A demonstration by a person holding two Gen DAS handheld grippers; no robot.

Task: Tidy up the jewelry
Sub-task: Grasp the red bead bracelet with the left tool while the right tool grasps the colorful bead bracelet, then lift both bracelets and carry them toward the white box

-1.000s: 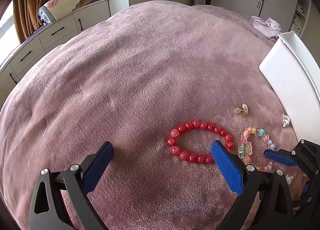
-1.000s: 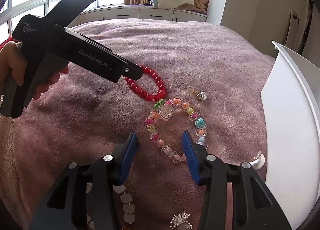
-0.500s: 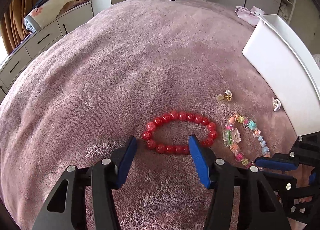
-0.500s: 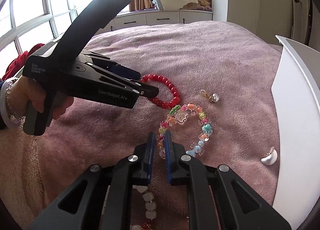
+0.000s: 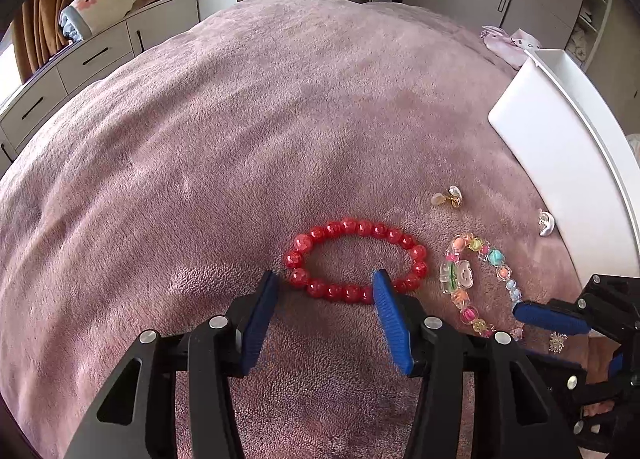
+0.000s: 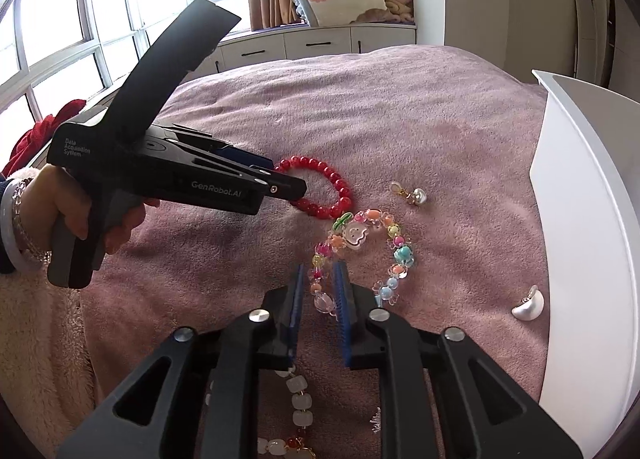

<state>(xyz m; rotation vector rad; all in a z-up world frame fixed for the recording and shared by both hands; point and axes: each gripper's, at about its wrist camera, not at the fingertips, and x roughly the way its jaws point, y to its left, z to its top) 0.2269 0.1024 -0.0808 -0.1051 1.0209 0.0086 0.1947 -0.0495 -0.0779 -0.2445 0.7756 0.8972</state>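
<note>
A red bead bracelet point(image 5: 356, 259) lies on the pink blanket point(image 5: 240, 139); it also shows in the right wrist view point(image 6: 328, 187). My left gripper point(image 5: 324, 291) is open, its jaws standing on either side of the bracelet's near strand. A multicoloured bead bracelet point(image 6: 360, 251) lies beside it, also seen in the left wrist view point(image 5: 476, 279). My right gripper point(image 6: 318, 287) is nearly shut, its jaws standing close on either side of this bracelet's near beads, with a narrow gap left.
A white box point(image 6: 580, 219) stands at the right, also in the left wrist view point(image 5: 568, 155). A gold pearl charm point(image 6: 412, 193), a white earring point(image 6: 528, 305), a small silver charm point(image 6: 376, 419) and a white bead bracelet point(image 6: 298, 403) lie on the blanket.
My left gripper has narrowed and moved onto the red bracelet's near strand. My right gripper closed, then opened slightly around the multicoloured bracelet's beads.
</note>
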